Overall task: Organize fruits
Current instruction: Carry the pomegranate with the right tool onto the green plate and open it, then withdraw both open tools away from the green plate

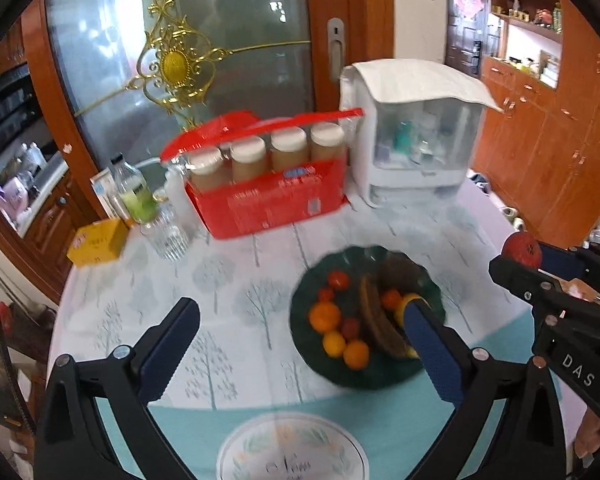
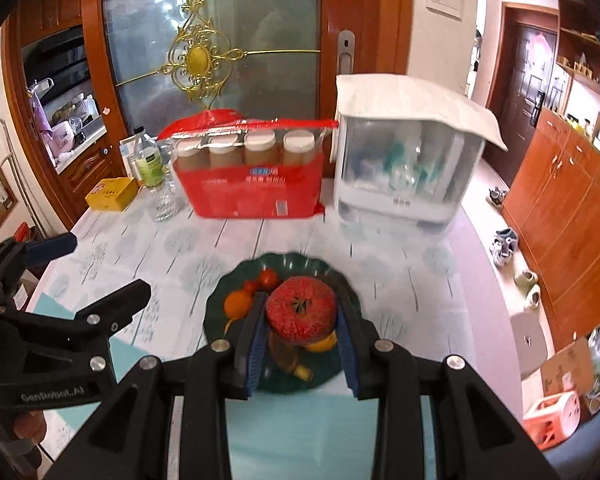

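While the right gripper (image 2: 302, 320) hangs above the dark green fruit plate (image 2: 220, 300) with its blue pads clamped on a red apple (image 2: 301, 309), the left gripper (image 1: 300, 320) spreads wide and empty over the tree-patterned tablecloth (image 1: 240, 264) beside the plate's oranges (image 1: 324, 316), small tomatoes and brown banana (image 1: 376, 320).

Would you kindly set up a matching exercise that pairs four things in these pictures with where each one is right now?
Things:
1. red apple
2. banana
3. yellow box
4. left gripper

Places or states:
A. on the table's left edge
B. open, holding nothing
C. lying in the green plate
D. clamped in the right gripper

Pairs: 1-D, 2-C, 3-A, 4-B
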{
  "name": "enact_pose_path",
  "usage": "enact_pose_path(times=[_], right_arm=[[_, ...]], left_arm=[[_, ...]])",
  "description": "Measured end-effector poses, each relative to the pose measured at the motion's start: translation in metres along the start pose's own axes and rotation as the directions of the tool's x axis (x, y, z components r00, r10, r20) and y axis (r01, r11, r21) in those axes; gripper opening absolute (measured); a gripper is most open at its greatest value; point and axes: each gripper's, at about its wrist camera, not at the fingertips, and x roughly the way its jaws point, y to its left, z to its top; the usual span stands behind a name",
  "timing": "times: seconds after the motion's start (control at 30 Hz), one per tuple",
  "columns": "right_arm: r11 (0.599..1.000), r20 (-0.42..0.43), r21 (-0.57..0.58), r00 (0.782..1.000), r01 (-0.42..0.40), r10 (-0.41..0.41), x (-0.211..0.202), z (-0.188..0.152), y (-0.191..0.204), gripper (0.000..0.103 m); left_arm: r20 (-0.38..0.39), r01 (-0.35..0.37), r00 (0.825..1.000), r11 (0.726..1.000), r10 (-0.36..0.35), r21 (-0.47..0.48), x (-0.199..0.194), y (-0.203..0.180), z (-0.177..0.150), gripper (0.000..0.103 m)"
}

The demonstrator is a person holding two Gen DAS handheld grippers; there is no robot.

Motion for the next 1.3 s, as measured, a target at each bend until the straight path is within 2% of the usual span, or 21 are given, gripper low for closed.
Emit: enact_pose_path(times=[0.1,0.33,0.47,0.67,0.87,0.93,1.0,1.3], right_arm=[[1.0,-0.018,-0.008,1.0,-0.003,0.003,0.026,0.011,-0.004,0.033],[0.998,-0.131,0.02,0.989,-0.066,0.068,0.114,0.002,-0.009,0.033],[0.996,-0.207,0.011,0.974,-0.093,0.093,0.16,-0.011,-0.003,0.033],[0.991,-0.276,-0.042,0.955,-0.129,0.113,0.207,-0.028,0.016,0.033],[0.984,-0.304,-0.041,0.94,-0.176,0.155,0.231,-0.032,0.024,0.036],[0.98,-0.296,-0.037,0.939,-0.194,0.174,0.231,-0.032,0.026,0.049],[0.978,-0.288,-0.037,0.939,-0.206,0.187,0.23,-0.031,0.028,0.053],[0.981,-0.245,-0.067,0.956,-0.185,0.163,0.215,-0.028,0.026,0.053]], left_arm=[[-0.026,-0.039,0.999,0.999,0.039,-0.009,0.023,0.001,0.016,0.102],[-0.142,-0.051,0.989,0.996,0.041,-0.067,0.09,0.014,0.02,0.102],[-0.221,-0.077,0.974,0.991,0.051,-0.109,0.135,0.023,0.011,0.102],[-0.31,-0.116,0.948,0.986,0.073,-0.123,0.183,0.036,-0.011,0.102],[-0.36,-0.121,0.931,0.985,0.068,-0.126,0.209,0.043,-0.027,0.102],[-0.374,-0.122,0.925,0.984,0.065,-0.131,0.215,0.044,-0.029,0.102],[-0.387,-0.123,0.92,0.983,0.063,-0.133,0.219,0.045,-0.031,0.102],[-0.365,-0.1,0.93,0.983,0.038,-0.152,0.209,0.047,-0.03,0.102]])
